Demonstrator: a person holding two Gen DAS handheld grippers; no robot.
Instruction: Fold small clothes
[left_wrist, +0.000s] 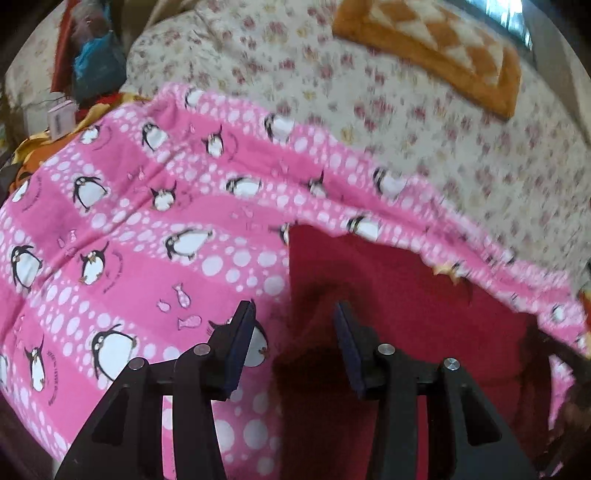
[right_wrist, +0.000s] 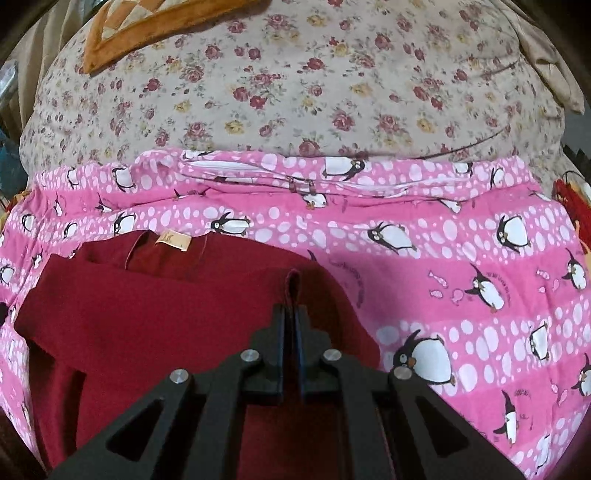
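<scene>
— Where's the garment?
— The red top (right_wrist: 155, 317) lies on the penguin sheet (right_wrist: 461, 258), lower left of my right view. My right hand-held gripper (right_wrist: 291, 314) pinches a fold of it.
— And the left?
— My left hand-held gripper (left_wrist: 291, 332) is spread, holding nothing. I'd carry the fold across evenly.

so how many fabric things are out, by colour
dark red garment: 1
pink penguin-print blanket: 1
cream floral bedcover: 1
orange and cream patterned cushion: 1
total: 4
</scene>
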